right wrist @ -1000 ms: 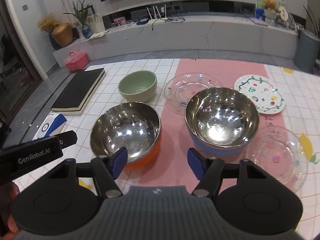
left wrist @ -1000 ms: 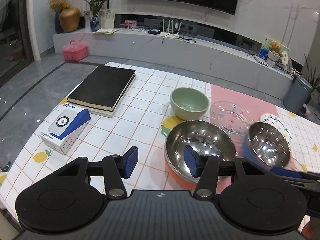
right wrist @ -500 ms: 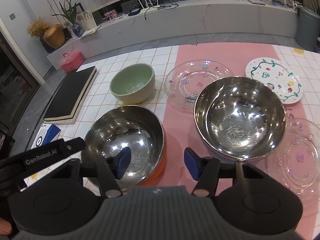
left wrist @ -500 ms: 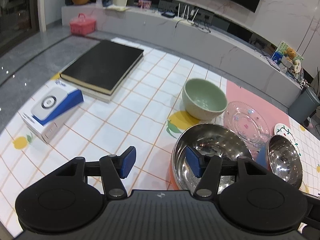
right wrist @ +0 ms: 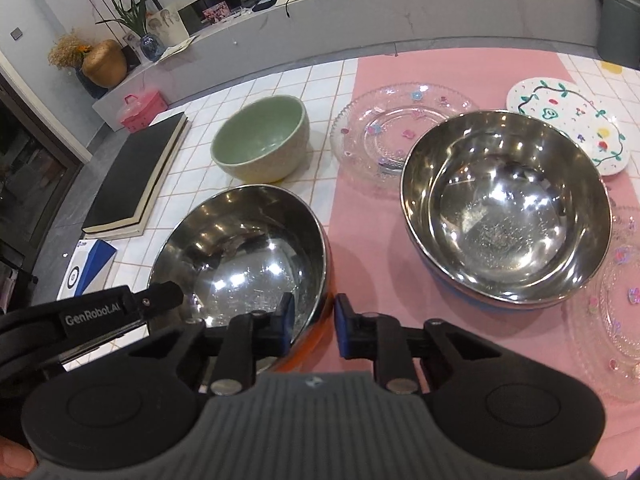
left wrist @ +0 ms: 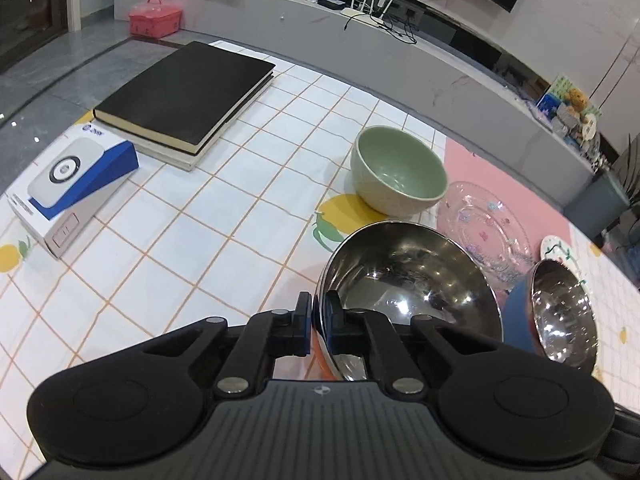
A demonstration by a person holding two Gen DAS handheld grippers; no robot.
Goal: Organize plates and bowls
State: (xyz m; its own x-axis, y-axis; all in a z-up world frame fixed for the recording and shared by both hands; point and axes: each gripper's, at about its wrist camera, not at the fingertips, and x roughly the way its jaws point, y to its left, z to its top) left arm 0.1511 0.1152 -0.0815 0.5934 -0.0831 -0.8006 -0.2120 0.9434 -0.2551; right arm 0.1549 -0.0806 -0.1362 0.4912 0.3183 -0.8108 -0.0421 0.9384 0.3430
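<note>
Left gripper (left wrist: 318,322) clamped on orange-sided steel bowl (right wrist: 248,256) near-left rim; right gripper (right wrist: 314,326) closing astride near-right rim.

Left gripper (left wrist: 317,320) points steeply down, blue pads (left wrist: 305,322) pinched tight on the near-left rim of the orange-bottomed steel bowl (left wrist: 408,276), one pad outside, one inside. From the right wrist view its black body comes in from the lower left. Right gripper (right wrist: 311,326) also angled steeply down, jaws closing, straddling the same bowl's near-right rim: left pad inside, right pad outside, a gap visible at the outer pad, contact not clear. A fingertip of the person's hand (right wrist: 14,462) shows at the bottom-left corner.
</note>
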